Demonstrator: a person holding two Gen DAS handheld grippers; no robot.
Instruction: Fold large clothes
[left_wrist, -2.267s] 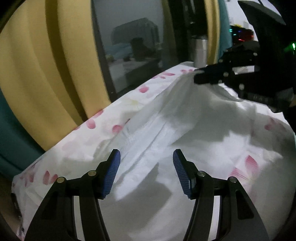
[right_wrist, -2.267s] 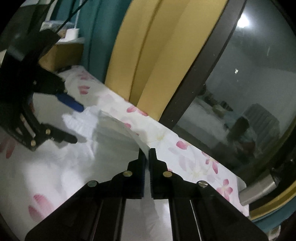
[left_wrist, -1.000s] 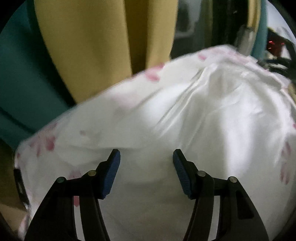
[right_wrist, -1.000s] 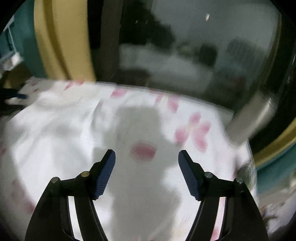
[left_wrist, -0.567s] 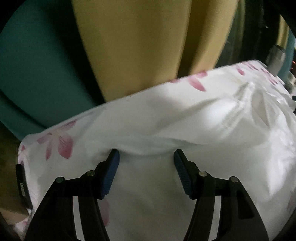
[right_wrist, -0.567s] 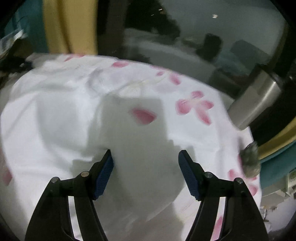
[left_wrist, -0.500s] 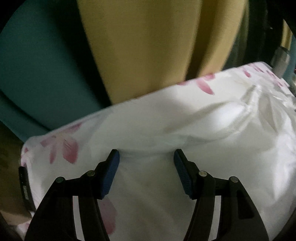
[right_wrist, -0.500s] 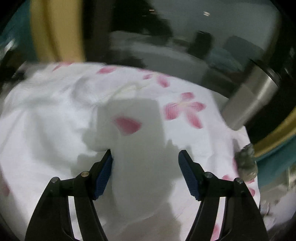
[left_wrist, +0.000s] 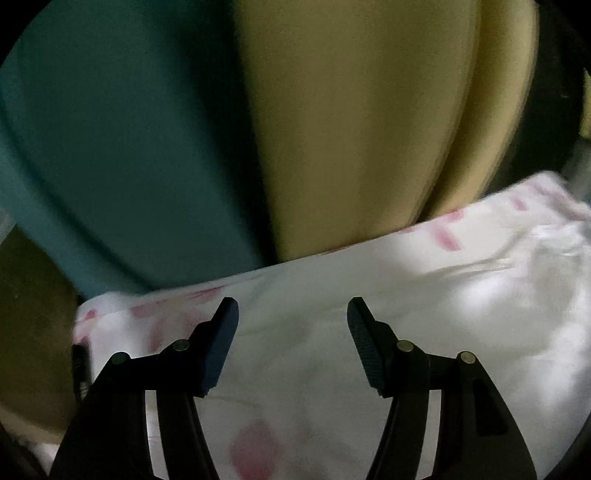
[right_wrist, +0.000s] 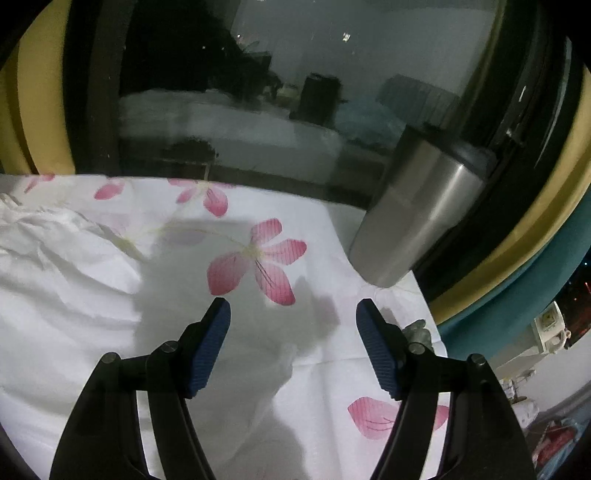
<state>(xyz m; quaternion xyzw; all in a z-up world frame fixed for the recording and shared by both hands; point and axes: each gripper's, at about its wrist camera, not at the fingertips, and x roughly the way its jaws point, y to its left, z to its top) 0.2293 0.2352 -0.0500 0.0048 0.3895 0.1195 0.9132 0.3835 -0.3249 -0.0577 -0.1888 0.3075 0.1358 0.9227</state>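
Note:
A white garment (left_wrist: 461, 317) lies spread and rumpled on a white sheet with pink flowers (left_wrist: 155, 314). In the right wrist view the garment (right_wrist: 62, 273) fills the left side, its edge running under the gripper. My left gripper (left_wrist: 291, 343) is open and empty above the garment's near left part. My right gripper (right_wrist: 293, 347) is open and empty above the garment's edge and the flowered sheet (right_wrist: 255, 254).
Teal (left_wrist: 129, 147) and yellow (left_wrist: 351, 129) curtains hang behind the sheet's far edge. A steel tumbler (right_wrist: 417, 218) stands at the sheet's back right corner by a dark window (right_wrist: 295, 92). A small grey object (right_wrist: 417, 332) lies at the sheet's right edge.
The right gripper has let go of the garment and opened. Both grippers have swung outward, left toward the left end, right toward the tumbler corner. The garment now lies flat.

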